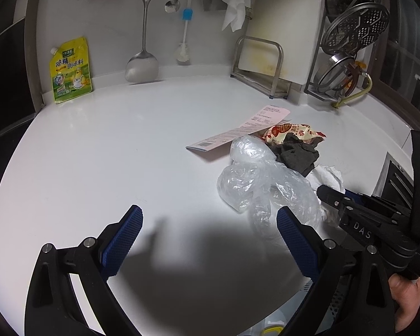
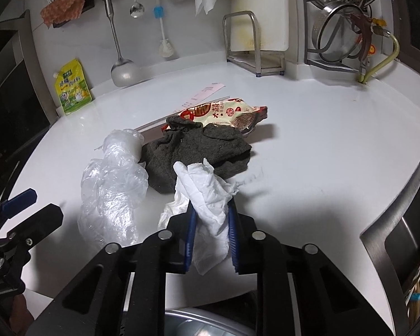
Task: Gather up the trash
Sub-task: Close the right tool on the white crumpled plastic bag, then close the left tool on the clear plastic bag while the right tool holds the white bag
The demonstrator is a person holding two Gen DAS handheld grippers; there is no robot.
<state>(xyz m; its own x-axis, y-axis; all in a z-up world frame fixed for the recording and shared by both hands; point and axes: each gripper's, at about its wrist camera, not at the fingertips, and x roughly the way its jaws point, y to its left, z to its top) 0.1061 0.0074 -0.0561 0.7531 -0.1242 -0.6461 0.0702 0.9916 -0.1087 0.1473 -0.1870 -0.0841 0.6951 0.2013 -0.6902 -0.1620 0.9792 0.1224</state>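
Observation:
A trash pile lies on the white counter (image 1: pixel 112 154): a crumpled clear plastic bag (image 1: pixel 254 184) (image 2: pixel 112 184), a dark grey cloth (image 1: pixel 296 154) (image 2: pixel 201 151), a red and cream snack wrapper (image 1: pixel 291 133) (image 2: pixel 224 112), a pink paper slip (image 1: pixel 249 128) (image 2: pixel 207 89) and a white tissue (image 1: pixel 329 177) (image 2: pixel 207 196). My right gripper (image 2: pixel 211 210) is shut on the white tissue, just in front of the cloth; it also shows in the left wrist view (image 1: pixel 330 197). My left gripper (image 1: pixel 208 221) is open and empty, low over the counter just left of the plastic bag.
A yellow seasoning pouch (image 1: pixel 70 71) leans on the back wall at the left. A spatula (image 1: pixel 142 64), spoon and brush hang on the wall. A metal rack (image 1: pixel 263 67) and a lid rack (image 1: pixel 347 56) stand at the back right. A sink edge (image 2: pixel 400 204) is at the right.

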